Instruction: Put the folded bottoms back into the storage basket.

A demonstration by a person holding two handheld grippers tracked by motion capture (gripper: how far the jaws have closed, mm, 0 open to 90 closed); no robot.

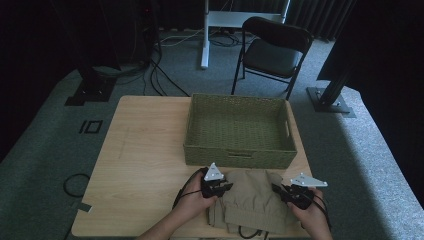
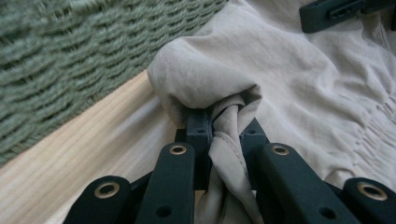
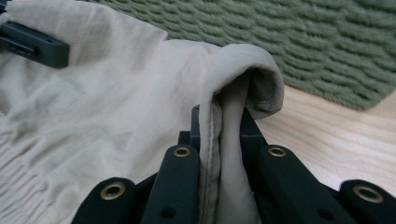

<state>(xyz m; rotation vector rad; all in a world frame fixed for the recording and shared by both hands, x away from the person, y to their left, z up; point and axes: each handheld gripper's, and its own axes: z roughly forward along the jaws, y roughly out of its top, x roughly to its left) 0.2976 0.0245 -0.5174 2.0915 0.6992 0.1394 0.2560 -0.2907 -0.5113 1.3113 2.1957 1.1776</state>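
Note:
A folded beige garment [image 1: 250,200] lies at the near edge of the wooden table [image 1: 145,165], just in front of a green woven basket [image 1: 240,131]. My left gripper [image 1: 226,187] is shut on the garment's left corner; its view shows the beige cloth [image 2: 229,126] bunched between the jaws. My right gripper [image 1: 276,189] is shut on the right corner, with a fold of cloth [image 3: 229,121] pinched between its jaws. Each gripper view shows the other gripper's black jaw tip [image 2: 327,14] [image 3: 35,44] across the fabric. The basket is empty.
The basket wall [image 2: 56,70] [image 3: 303,42] rises right behind the garment. A black folding chair [image 1: 272,52] and a white desk leg [image 1: 205,35] stand beyond the table. Cables [image 1: 75,185] lie on the grey carpet at left. Bare table surface spreads left of the basket.

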